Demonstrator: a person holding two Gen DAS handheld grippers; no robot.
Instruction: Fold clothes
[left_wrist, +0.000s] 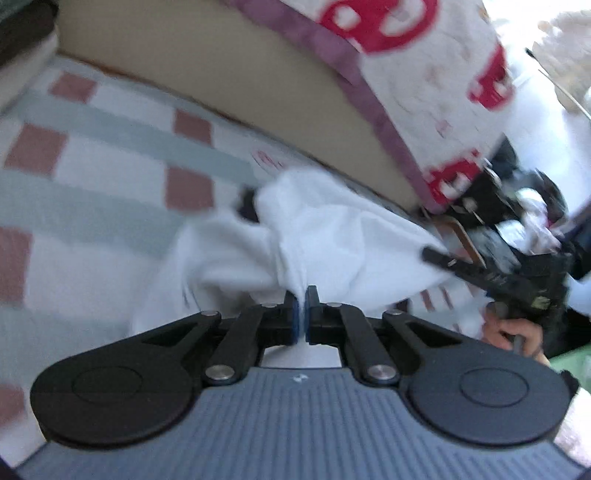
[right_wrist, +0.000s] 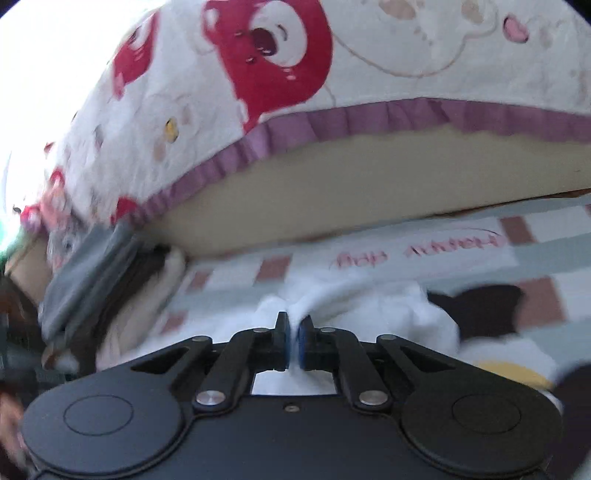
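Note:
A white garment (left_wrist: 325, 236) lies bunched on a checked sheet (left_wrist: 96, 184). My left gripper (left_wrist: 303, 295) is shut on a pinched fold of this white cloth, which rises in creases from between the blue pads. In the right wrist view the same white garment (right_wrist: 351, 299) is gathered in front of my right gripper (right_wrist: 293, 326), which is shut on a ridge of it. A black patch on the garment (right_wrist: 480, 310) shows to the right. The other gripper (left_wrist: 491, 273) appears at the right of the left wrist view, held by a hand (left_wrist: 517, 332).
A thick cushion with a beige side (right_wrist: 369, 199) and a white cover printed with red bears (right_wrist: 266, 55), edged in purple trim, rises just behind the garment. Grey and brown folded cloth (right_wrist: 96, 266) lies at the left in the right wrist view. The sheet extends leftward in the left wrist view.

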